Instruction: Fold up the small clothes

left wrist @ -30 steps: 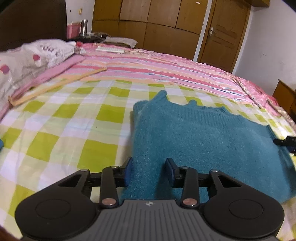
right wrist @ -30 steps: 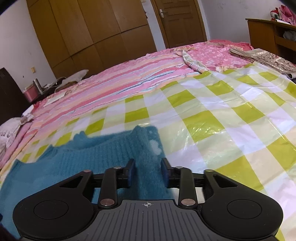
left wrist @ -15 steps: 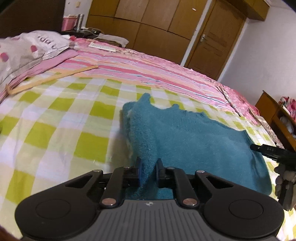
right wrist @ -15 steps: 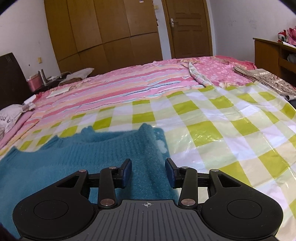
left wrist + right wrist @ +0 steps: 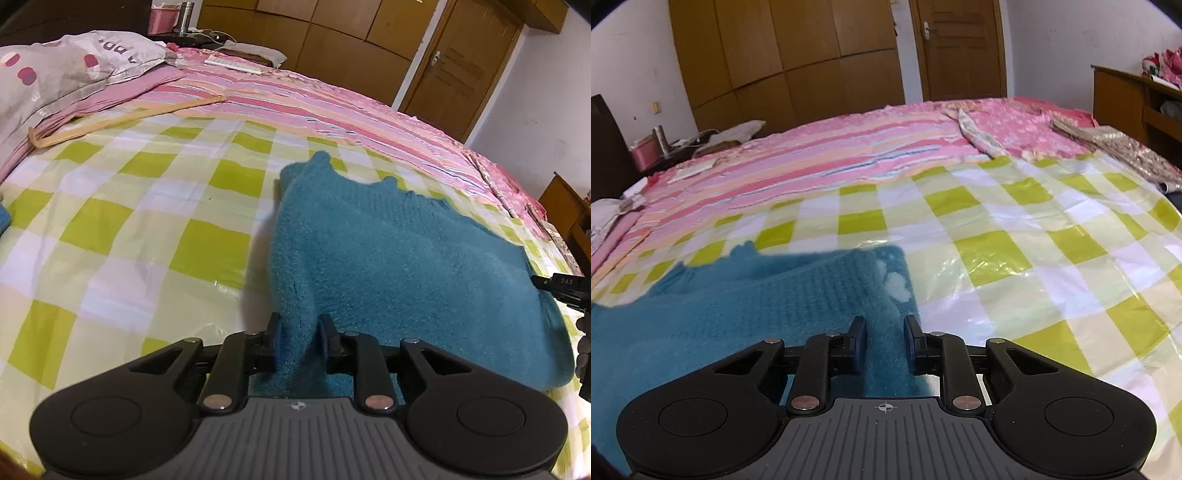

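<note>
Sweater: the teal knit sweater lay spread flat on the green-and-white checked sheet covering the near half of the bed, its neckline towards the far side.
Left claw: my left gripper sat at the sweater's near-left edge, where a ridge of knit rose up between the fingers; the jaws had just eased a little wider, yet the pads were pressing the bunched fabric from both sides.
Right claw: my right gripper had just been closing at the near-right edge, and its two pads clamped a strip of the knit.
Mark: a pale patch showed on the sweater near its right border.
Surroundings: a pink striped blanket covered the far half of the bed; a wooden hanger lay by a grey pillow; wooden wardrobe doors stood behind.
</note>
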The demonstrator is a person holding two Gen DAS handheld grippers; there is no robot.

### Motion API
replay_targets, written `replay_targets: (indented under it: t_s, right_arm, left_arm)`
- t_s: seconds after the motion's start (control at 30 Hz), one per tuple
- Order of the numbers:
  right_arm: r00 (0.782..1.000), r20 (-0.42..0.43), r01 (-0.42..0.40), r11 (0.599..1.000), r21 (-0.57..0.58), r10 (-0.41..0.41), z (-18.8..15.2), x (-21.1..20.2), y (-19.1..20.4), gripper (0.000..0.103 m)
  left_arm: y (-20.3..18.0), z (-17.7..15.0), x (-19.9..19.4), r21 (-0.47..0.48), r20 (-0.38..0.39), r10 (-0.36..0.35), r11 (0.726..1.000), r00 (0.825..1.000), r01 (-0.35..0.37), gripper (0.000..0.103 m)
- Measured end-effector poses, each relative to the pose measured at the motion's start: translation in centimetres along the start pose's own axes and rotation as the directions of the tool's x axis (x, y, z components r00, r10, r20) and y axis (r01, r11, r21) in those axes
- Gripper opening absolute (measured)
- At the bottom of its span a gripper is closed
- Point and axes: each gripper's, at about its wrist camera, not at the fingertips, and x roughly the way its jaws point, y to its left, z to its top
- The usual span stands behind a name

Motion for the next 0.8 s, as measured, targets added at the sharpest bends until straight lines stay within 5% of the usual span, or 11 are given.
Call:
replay_targets:
  t_s: [0.23, 0.5, 0.6, 0.8]
  right_arm:
    - [1.000, -0.006, 0.009, 1.000, -0.013, -0.009, 0.5, 0.0, 0.0, 0.022]
    - [0.993, 0.121, 0.005, 0.998, -0.069, 0.004, 1.2, -4.2, 1.3, 0.024]
    - [0.994, 0.101, -0.025, 0.994, -0.109, 0.036, 0.8, -3.8, 2.3, 0.024]
    - [0.999, 0.009, 0.041, 0.997, -0.059, -0.040, -0.2, -0.2, 1.1, 0.020]
  left_arm:
    - [-0.5, -0.1, -0.4, 0.028, 0.013, 0.023, 0.999, 1.000, -0.024, 0.031]
    - [-0.3, -0.6, -1.7, 0.019, 0.050, 0.019, 1.000, 0.999, -0.020, 0.031]
    - [-0.2, -0.6, -1.4, 0.005, 0.047, 0.017, 1.000, 0.999, -0.018, 0.031]
    - [-0.1, -0.8, -1.3, 0.004, 0.042, 0.020, 1.000, 0.999, -0.021, 0.031]
